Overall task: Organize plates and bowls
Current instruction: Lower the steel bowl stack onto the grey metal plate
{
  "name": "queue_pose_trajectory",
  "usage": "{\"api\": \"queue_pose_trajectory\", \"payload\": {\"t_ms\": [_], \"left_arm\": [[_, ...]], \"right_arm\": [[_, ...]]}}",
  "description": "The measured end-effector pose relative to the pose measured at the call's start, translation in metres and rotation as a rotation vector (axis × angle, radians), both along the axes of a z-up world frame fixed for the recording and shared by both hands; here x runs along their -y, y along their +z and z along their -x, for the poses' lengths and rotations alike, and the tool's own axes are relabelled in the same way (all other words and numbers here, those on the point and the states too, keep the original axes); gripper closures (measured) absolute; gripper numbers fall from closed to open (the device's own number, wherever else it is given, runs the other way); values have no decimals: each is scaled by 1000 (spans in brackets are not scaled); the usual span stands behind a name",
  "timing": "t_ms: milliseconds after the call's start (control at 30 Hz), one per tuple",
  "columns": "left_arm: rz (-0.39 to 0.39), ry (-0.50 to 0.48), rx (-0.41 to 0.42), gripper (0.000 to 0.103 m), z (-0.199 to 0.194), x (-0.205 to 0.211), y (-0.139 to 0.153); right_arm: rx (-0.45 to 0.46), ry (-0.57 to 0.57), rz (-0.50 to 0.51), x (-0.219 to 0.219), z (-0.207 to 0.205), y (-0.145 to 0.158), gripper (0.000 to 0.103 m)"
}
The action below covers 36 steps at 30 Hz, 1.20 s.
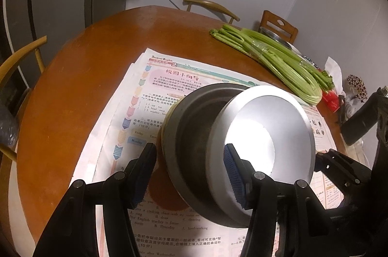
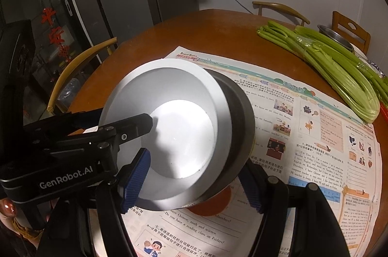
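A white bowl [image 1: 269, 133] sits nested in a dark grey bowl [image 1: 191, 135], and both are tilted above the newspaper. My left gripper [image 1: 191, 174] is shut on the near walls of both bowls, one blue pad inside the white bowl and the other outside the grey bowl. My right gripper [image 2: 194, 179] grips the same pair from the other side, with the white bowl [image 2: 179, 133] and the grey bowl [image 2: 238, 126] between its blue pads. The left gripper's body shows in the right wrist view at the left.
Newspaper sheets [image 2: 303, 135] cover the middle of the round brown table [image 1: 80, 87]. A bunch of celery [image 2: 334, 67] lies at the far right, with a metal bowl [image 2: 335, 37] behind it. Wooden chairs [image 2: 80, 67] stand around the table.
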<state>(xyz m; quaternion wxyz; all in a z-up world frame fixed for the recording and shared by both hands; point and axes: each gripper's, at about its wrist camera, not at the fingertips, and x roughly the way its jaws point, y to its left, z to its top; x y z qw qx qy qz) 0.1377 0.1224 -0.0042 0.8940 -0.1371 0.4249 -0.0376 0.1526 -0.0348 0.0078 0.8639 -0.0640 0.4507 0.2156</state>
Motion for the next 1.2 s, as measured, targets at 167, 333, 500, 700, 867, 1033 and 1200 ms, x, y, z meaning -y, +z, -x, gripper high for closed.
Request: {"api": "queue_pose_trajectory", "payload": {"t_ms": [167,333,500,700,867,1033,1200], "left_arm": [[-2,4,-5,44,0,-1,-1],[-1,4,-4,44,3,-1,-1],[2,15,9,44,8,-1,3],[-4,19,17,44,13,0,7],[-6,24,30,44,16,0,11],[10,22,60,44,22,-1,19],[-5,37,90,44,28,0,29]], "right_arm": [[60,-31,55,-1,3,2,32],[82,-54,54,4,5,2,32],[104,-68,51,7,8,5,32],[99,-90,70,8,6,2,32],[97,-95,70,9,5,0,32],[142,-99,28,13,11,12,32],[177,-104,12,17,17,23,32]]}}
